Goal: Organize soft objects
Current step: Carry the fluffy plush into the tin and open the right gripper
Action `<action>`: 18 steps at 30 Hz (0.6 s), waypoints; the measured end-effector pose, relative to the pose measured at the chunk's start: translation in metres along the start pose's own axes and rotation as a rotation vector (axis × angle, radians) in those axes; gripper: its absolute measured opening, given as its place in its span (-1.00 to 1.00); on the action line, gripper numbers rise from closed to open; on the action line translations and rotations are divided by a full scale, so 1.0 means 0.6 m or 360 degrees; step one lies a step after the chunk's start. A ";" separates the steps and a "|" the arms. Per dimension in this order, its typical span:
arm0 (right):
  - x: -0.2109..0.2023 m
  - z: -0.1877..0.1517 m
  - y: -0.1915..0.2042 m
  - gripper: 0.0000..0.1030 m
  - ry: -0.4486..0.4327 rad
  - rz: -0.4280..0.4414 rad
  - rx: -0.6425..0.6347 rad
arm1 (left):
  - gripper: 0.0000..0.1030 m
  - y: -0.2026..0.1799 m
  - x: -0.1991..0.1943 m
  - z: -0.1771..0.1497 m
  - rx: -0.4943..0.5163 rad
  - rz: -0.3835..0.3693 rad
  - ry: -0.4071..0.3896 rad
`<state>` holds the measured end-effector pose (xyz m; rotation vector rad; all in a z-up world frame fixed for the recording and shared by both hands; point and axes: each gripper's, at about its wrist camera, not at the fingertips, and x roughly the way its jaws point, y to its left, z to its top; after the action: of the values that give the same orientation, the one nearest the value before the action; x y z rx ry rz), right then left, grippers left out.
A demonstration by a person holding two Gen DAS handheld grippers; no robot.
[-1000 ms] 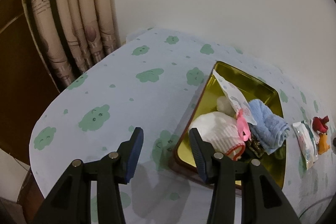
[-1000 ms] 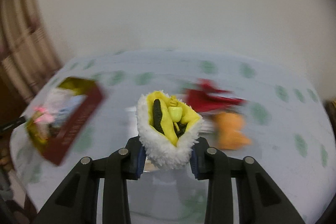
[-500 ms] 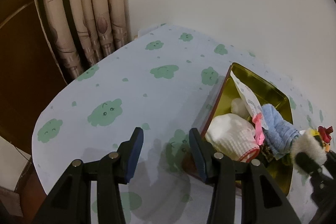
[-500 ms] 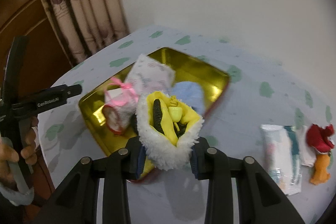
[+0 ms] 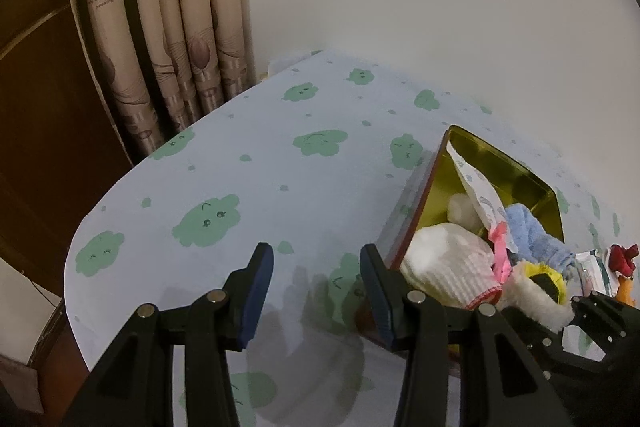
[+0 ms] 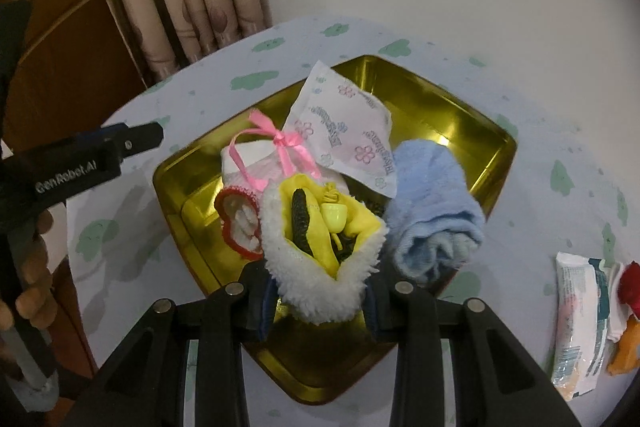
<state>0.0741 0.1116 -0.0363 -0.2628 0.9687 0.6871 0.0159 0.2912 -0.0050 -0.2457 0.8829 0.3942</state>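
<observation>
My right gripper (image 6: 320,301) is shut on a fluffy white and yellow pouch (image 6: 320,247) and holds it over the near part of a gold metal tray (image 6: 432,99). The tray holds a white knit item with a pink ribbon (image 6: 256,163), a flowered tissue packet (image 6: 348,131) and a rolled blue towel (image 6: 434,211). In the left wrist view the tray (image 5: 504,163) sits to the right, with the pouch (image 5: 536,291) at its near end. My left gripper (image 5: 316,291) is open and empty over the tablecloth, left of the tray.
A white packet (image 6: 580,323) and a red and orange plush toy (image 6: 630,311) lie on the tablecloth right of the tray. Curtains (image 5: 168,27) hang beyond the table's far left edge. A wall stands behind the table.
My right gripper has carried the pouch from the right side of the table to over the tray. The left gripper has shifted a little left, still open.
</observation>
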 end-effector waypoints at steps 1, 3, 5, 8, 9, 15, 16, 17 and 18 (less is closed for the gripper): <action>0.002 0.000 0.001 -0.37 0.0002 -0.0007 -0.0004 | -0.10 0.002 0.000 0.000 -0.0006 -0.0001 -0.0002; 0.008 0.002 0.003 -0.36 0.0009 -0.0010 -0.0009 | -0.10 0.005 -0.002 0.001 -0.0021 -0.0006 -0.0007; 0.013 0.003 0.006 -0.33 0.0012 -0.0032 -0.0028 | -0.10 0.008 0.000 0.001 -0.0029 0.0001 -0.0003; 0.020 0.001 0.010 -0.32 0.0028 -0.0037 -0.0043 | -0.10 0.011 0.005 0.000 -0.0041 0.0005 0.0021; 0.022 0.002 0.012 -0.31 0.0029 -0.0042 -0.0050 | -0.11 0.012 0.005 0.000 -0.0048 0.0005 0.0025; 0.016 -0.001 0.016 0.10 0.0000 -0.0059 -0.0060 | -0.10 0.019 0.008 -0.001 -0.0076 0.0004 0.0035; 0.012 -0.002 0.016 0.29 -0.0017 -0.0056 -0.0059 | -0.10 0.020 0.009 -0.001 -0.0082 0.0003 0.0039; 0.006 -0.003 0.018 0.36 -0.0042 -0.0054 -0.0061 | -0.10 0.021 0.011 -0.002 -0.0091 0.0000 0.0048; 0.001 -0.002 0.019 0.36 -0.0052 -0.0057 -0.0065 | -0.10 0.022 0.012 -0.002 -0.0097 -0.0005 0.0055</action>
<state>0.0661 0.1199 -0.0367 -0.3032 0.9176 0.6772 0.0133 0.3043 -0.0121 -0.3108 0.9052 0.4151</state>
